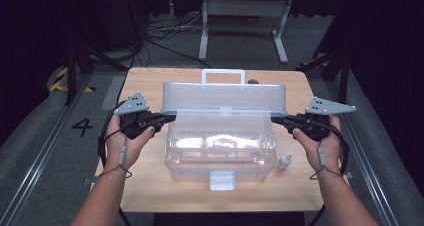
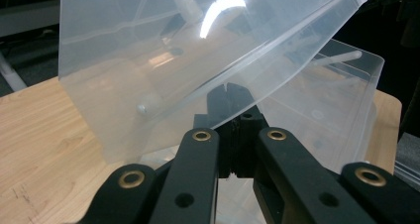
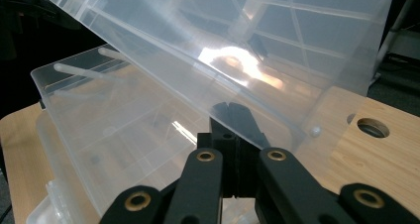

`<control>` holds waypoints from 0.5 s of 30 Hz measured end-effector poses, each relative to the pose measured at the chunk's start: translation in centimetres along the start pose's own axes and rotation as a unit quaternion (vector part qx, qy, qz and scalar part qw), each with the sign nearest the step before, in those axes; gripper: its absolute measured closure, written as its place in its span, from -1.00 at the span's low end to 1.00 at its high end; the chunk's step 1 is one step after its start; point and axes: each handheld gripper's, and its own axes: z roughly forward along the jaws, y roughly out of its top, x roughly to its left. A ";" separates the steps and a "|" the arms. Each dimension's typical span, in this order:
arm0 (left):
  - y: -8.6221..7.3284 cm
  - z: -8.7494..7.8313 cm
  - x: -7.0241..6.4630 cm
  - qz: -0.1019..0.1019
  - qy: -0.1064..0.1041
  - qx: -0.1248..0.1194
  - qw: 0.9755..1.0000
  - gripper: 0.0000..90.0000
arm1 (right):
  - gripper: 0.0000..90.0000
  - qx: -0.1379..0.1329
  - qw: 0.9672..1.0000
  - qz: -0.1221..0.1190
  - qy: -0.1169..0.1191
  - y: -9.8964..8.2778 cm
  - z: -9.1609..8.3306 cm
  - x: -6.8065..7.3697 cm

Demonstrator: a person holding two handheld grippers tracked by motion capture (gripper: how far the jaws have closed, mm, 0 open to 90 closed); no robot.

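In the left gripper view, the jaws of the left gripper [image 2: 229, 92] are seen pressed together at the frame's centre, their tips set under the lower edge of the raised lid [image 2: 163, 60] of a clear plastic box; nothing is pinched between them. In the right gripper view, the right gripper [image 3: 229, 110] is likewise closed, its tips tucked beneath the lid's edge at mid-frame.

In the high view, the left gripper [image 1: 167, 118] is met at the lid's left end and the right gripper [image 1: 275, 119] at its right end, each carried by a hand entering from the bottom of the frame.

The lid [image 1: 223, 97] is translucent, ribbed inside, and stands tilted open above the box body [image 1: 220, 153], hinged along the far side. A pale carrying handle [image 1: 223, 76] is noted at the lid's upper edge, and a latch [image 1: 222, 180] at the front wall of the body. The body is transparent with glare across its interior; contents cannot be determined.

The box is placed at the centre of a wooden table [image 1: 145, 186]. A small white dropper bottle [image 1: 284, 161] stands just beside the box's lower right corner.
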 end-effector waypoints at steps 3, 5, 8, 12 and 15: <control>0.4 0.1 0.2 -0.001 0.003 -0.001 1.000 0.98 | 1.00 -0.001 1.000 0.002 -0.003 0.4 0.1 -0.2; 0.6 0.2 0.4 -0.001 0.003 -0.002 1.000 0.98 | 1.00 -0.003 1.000 0.003 -0.005 0.6 0.2 -0.3; 0.8 0.2 0.5 -0.006 0.002 -0.004 1.000 0.98 | 1.00 -0.006 1.000 0.006 -0.006 0.8 0.3 -0.5; 1.3 0.4 0.8 -0.004 0.008 -0.003 1.000 0.97 | 1.00 -0.008 1.000 0.010 -0.012 1.3 0.5 -0.8; 1.6 0.5 1.0 -0.005 0.008 -0.002 1.000 0.96 | 1.00 -0.010 1.000 0.010 -0.015 1.5 0.7 -1.0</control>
